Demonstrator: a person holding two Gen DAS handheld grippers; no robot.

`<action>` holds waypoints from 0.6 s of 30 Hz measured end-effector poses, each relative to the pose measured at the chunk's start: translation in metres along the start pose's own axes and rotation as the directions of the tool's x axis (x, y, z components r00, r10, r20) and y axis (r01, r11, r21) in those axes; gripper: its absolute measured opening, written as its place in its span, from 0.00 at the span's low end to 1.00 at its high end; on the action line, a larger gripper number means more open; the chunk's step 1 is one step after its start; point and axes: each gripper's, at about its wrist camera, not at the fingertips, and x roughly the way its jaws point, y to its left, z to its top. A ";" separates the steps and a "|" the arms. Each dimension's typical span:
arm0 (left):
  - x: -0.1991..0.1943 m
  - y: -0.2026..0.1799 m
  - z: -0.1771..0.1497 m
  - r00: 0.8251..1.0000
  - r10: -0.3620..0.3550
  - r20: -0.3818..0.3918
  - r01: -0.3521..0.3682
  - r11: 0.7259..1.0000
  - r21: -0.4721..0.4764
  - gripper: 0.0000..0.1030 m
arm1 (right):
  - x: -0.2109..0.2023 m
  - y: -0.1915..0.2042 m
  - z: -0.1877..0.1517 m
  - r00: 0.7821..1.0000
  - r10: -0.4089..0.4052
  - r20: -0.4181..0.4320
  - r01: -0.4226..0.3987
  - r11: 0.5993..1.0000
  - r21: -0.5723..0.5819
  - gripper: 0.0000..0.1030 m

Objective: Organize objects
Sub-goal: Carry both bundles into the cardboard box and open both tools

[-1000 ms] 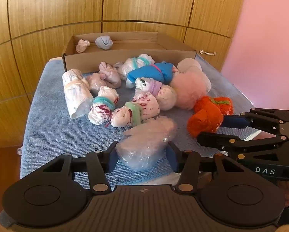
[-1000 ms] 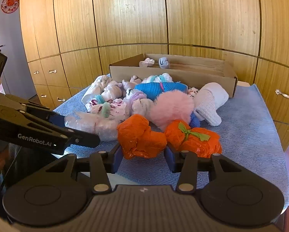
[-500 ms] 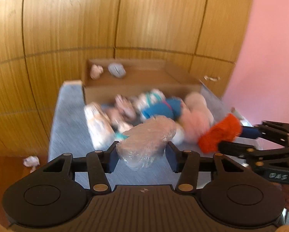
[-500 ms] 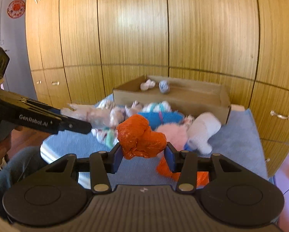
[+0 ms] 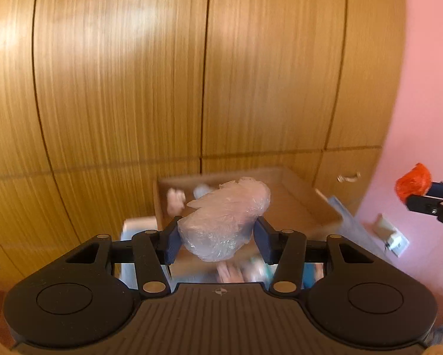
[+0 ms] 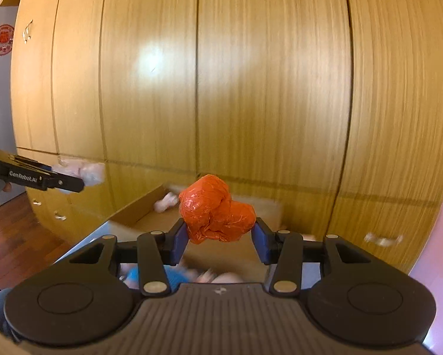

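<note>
Since the earlier frames both tools have gone up and fwd: the blue-covered surface and the pile of bundles, which filled the middle of both views, now sit low and blurred, and the wooden cupboards fill most of each view.

We see the left tool (image 5: 217, 238) clamped on the clear plastic bundle (image 5: 225, 217); both blue pads (image 5: 171, 242) press its sides, w/ the jaws at a middling width. The bundle is in the air, in front of the cardboard box (image 5: 304, 204), which lies at the far edge of the surface (image 5: 347, 222). Inside the box, near its far left corner, there are two small items, a pinkish one (image 5: 175, 199) and a bluish one half hidden behind the bundle; both are too blurred to name.

The right tool (image 6: 221, 238) is clamped on the orange plastic bundle (image 6: 217, 210), pads on both sides, jaws a bit narrower than the left pair. This bundle is also lifted, above the near part of the box (image 6: 144, 210). In the left view the same orange bundle (image 5: 412, 182) shows at the right edge, in front of the pink wall (image 5: 422, 88). In the right view the left tool (image 6: 73, 179) shows at the left edge w/ its pale bundle (image 6: 86, 171). Below the right tool a blue bundle (image 6: 150, 276) of the pile is just visible.
</note>
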 end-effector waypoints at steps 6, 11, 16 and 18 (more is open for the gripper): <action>0.025 0.004 0.041 1.000 0.011 0.000 -0.011 0.999 0.030 0.56 | 0.024 -0.023 0.031 1.000 -0.015 0.016 0.015 1.000 -0.009 0.42; 0.053 -0.001 0.060 0.999 -0.001 -0.035 0.002 0.999 0.035 0.56 | 0.053 -0.032 0.047 1.000 -0.003 -0.007 0.003 1.000 -0.024 0.42; 0.092 -0.010 0.072 0.996 -0.039 -0.084 0.041 0.999 0.028 0.56 | 0.083 -0.036 0.055 0.999 0.025 -0.047 -0.026 0.999 -0.026 0.42; 0.112 -0.017 0.072 0.993 -0.053 -0.108 0.057 0.998 0.029 0.56 | 0.098 -0.039 0.054 0.997 0.030 -0.069 -0.032 0.999 -0.024 0.42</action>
